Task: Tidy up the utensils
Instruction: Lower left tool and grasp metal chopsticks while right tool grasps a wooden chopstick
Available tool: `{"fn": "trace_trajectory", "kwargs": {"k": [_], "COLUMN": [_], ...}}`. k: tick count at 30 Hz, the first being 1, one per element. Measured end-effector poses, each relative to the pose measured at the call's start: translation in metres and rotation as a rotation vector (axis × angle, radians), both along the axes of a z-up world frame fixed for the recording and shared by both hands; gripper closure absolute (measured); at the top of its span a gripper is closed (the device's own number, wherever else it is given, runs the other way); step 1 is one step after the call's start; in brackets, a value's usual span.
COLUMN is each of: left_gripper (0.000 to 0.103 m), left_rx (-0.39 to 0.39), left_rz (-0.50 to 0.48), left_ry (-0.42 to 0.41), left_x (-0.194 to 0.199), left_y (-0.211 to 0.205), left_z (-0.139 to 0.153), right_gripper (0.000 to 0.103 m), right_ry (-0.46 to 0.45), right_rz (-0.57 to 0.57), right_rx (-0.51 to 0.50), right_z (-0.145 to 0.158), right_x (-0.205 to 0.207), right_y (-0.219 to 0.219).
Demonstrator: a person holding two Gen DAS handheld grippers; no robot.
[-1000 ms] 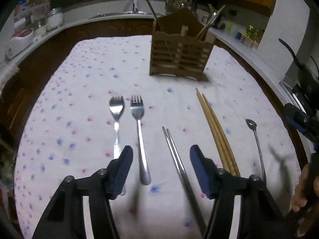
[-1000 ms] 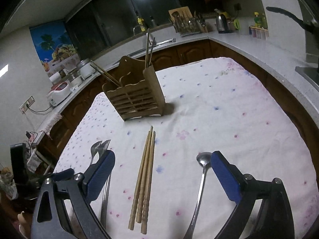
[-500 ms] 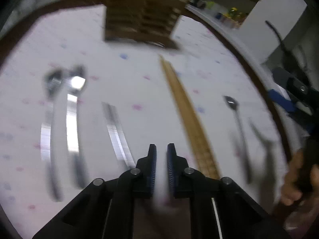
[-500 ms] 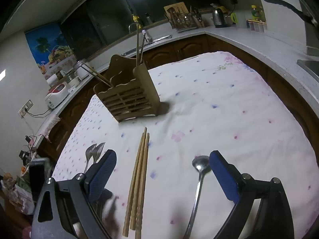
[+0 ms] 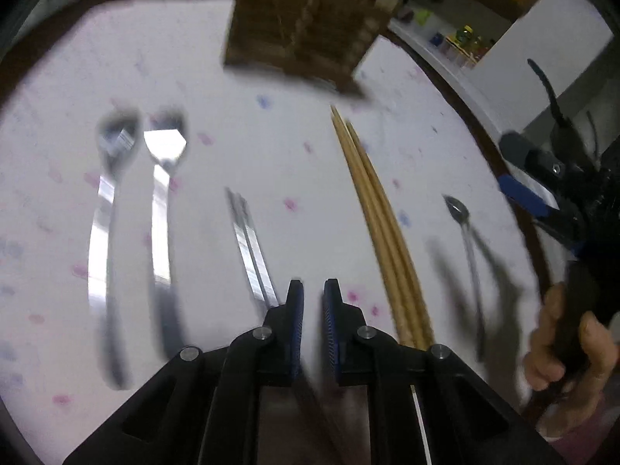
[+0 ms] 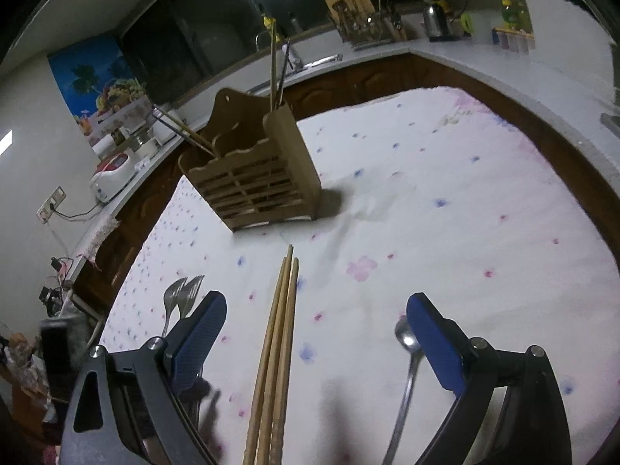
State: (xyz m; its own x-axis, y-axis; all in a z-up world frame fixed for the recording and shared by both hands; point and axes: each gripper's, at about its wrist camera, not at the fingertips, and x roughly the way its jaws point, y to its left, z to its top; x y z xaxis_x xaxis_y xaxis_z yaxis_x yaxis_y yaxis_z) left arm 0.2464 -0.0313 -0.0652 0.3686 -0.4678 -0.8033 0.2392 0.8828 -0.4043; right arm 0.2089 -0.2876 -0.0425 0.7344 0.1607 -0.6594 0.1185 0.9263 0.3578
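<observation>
Dropped toward the counter, left gripper (image 5: 313, 290) has just pressed nearly together beside the metal chopsticks (image 5: 252, 248) (apparently pinching nothing); right gripper (image 6: 316, 333) hangs spread over wooden chopsticks (image 6: 277, 345).

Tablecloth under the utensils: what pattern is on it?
The tablecloth is white with small pink and blue flower prints, clearest in the right wrist view.

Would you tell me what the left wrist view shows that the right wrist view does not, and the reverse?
Only the left wrist view shows the metal chopsticks, the shut left gripper and the hand holding the other gripper. Only the right wrist view shows the open right gripper, the kettle and the window. Both show the wooden holder, wooden chopsticks, spoon and two forks.
</observation>
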Motion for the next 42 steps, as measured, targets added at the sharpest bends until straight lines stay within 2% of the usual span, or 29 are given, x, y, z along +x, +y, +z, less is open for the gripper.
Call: {"fn": "trace_trajectory", "kwargs": {"k": [5, 7, 10, 12, 15, 17, 18, 19, 21, 27, 29, 32, 34, 37, 42], "left_gripper": [0.093, 0.093, 0.093, 0.093, 0.093, 0.093, 0.093, 0.093, 0.093, 0.093, 0.085, 0.085, 0.085, 0.084, 0.084], "left_rx": [-0.012, 0.027, 0.042, 0.048, 0.057, 0.018, -0.001, -0.005, 0.039, 0.012, 0.015, 0.081, 0.115, 0.148, 0.144], "left_rz": [0.01, 0.036, 0.043, 0.057, 0.026, -0.011, -0.043, -0.049, -0.047, 0.029, 0.047, 0.037, 0.018, 0.017, -0.002], "left_ry": [-0.013, -0.047, -0.017, -0.026, -0.024, -0.021, 0.026, 0.036, 0.01, 0.001, -0.007, 0.013, 0.045, 0.034, 0.027], "left_x": [0.008, 0.005, 0.006, 0.003, 0.007, 0.015, 0.02, 0.024, 0.025, 0.022, 0.024, 0.031, 0.035, 0.039, 0.056], "left_y": [0.001, 0.012, 0.017, 0.018, 0.008, 0.001, -0.006, -0.008, -0.012, 0.01, 0.015, 0.009, 0.002, -0.007, -0.019], "left_z": [0.009, 0.017, 0.009, 0.01, 0.008, 0.008, 0.002, -0.002, 0.0, 0.014, 0.018, 0.012, 0.003, 0.007, 0.003], "right_gripper": [0.008, 0.008, 0.008, 0.008, 0.008, 0.008, 0.009, 0.01, 0.018, 0.044, 0.045, 0.054, 0.068, 0.074, 0.081], "right_ry": [0.023, 0.028, 0.034, 0.04, 0.051, 0.058, 0.061, 0.065, 0.082, 0.126, 0.134, 0.159, 0.19, 0.23, 0.236], "right_rz": [0.001, 0.001, 0.004, 0.01, 0.02, 0.024, 0.026, 0.03, 0.036, 0.102, 0.134, 0.168, 0.18, 0.193, 0.19], "right_rx": [-0.006, 0.003, -0.002, 0.0, -0.003, -0.012, -0.014, -0.013, -0.017, -0.038, -0.052, -0.096, -0.131, -0.153, -0.177], "right_z": [-0.007, -0.009, -0.013, -0.017, -0.021, -0.024, -0.025, -0.026, -0.029, -0.038, -0.039, -0.042, -0.047, -0.056, -0.057], "right_x": [0.01, 0.011, 0.013, 0.017, 0.022, 0.025, 0.027, 0.029, 0.033, 0.049, 0.054, 0.061, 0.068, 0.077, 0.086], "right_y": [-0.002, -0.005, -0.006, -0.004, -0.003, -0.002, -0.002, -0.002, -0.001, 0.012, 0.02, 0.033, 0.04, 0.045, 0.043]}}
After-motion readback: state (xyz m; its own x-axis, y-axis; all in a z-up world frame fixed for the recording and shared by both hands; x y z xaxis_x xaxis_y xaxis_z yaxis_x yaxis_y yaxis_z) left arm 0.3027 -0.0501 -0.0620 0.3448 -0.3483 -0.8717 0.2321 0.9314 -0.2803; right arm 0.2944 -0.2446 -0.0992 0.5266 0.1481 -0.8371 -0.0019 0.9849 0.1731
